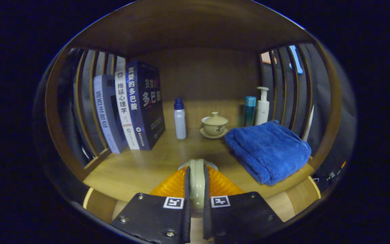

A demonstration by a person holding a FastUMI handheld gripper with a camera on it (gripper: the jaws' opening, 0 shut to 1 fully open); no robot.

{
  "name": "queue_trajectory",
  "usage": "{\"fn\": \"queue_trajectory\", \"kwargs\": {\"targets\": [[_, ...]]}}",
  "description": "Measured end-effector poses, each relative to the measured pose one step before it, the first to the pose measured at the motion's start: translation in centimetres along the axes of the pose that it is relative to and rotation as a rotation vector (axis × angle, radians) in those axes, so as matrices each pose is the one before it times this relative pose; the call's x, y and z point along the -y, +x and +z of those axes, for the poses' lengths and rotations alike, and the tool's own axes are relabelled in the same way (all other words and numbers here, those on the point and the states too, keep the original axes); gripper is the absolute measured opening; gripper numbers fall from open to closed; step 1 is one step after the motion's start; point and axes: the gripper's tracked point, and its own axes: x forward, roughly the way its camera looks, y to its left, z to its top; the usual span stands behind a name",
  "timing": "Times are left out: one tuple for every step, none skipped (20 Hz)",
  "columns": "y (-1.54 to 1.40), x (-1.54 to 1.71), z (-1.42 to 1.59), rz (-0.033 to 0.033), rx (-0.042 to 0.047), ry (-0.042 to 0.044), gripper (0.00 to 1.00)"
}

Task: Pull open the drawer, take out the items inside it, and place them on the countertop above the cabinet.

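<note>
Fingers: gripper has both fingers pressed on a pale, rounded piece, pinching it edge-on between the pads.
Held item: pale ceramic-looking piece, thin and curved, perhaps a saucer or small dish seen from its rim; its exact kind cannot be told. It sits just over the front edge of the bench, not yet set down.
Handling: by my judgement it is light, stiff, glazed and so slippery, and fragile if dropped. A grip across the rim, as now, suits it, but it should be lowered until it touches the wood before the fingers part.
Landing spot: bare wood just ahead of the fingers, in the middle of the bench, looks free for it.
Right side: folded blue towel, soft, lying by the front right corner, near the held piece but apart from it.
Left side: row of books standing upright against the slatted left edge.
Farther back: small white bottle with blue cap stands centre-left; lidded tea bowl on its saucer stands just right of it.
Back right corner: teal bottle and white pump bottle, close together behind the towel.
Progress: likely mid-task, placing one item.
</note>
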Motion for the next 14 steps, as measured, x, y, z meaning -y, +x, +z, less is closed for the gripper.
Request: {"fn": "queue_trajectory", "kwargs": {"targets": [[0.650,0.074,0.131,-0.01334,0.01982,-0.02109,0.15],[0.372,-0.009,0.240,-0.01313,0.02523,-0.01418,0.15],[0.437,0.101,0.202,-0.01317,0.01587,-0.01311,0.15],[0.566,-0.011,0.200,-0.01017,0.01580,-0.01266,0.15],[0.571,0.009,-0.037,-0.01147,0.00896,-0.01230,0.15],[0.408,0.072,0.206,-0.01383,0.01225,-0.00757,0.15],[0.394,0.103,0.102,-0.01195,0.00483,-0.00544,0.15],[0.350,0.024,0.104,-0.01020,0.00277,-0.00078,0.15],[0.458,-0.072,-0.012,-0.00632,-0.00164,0.00374,0.15],[0.325,-0.129,-0.051,-0.00258,-0.00367,0.00465,0.15],[0.224,-0.084,-0.006,0.00075,-0.00334,0.00403,0.15],[0.129,0.048,0.046,0.00205,0.00018,-0.00059,0.15],[0.134,-0.034,0.021,-0.00023,0.00525,-0.00571,0.15],[0.024,-0.020,0.046,-0.00116,0.01048,-0.01204,0.15]]}}
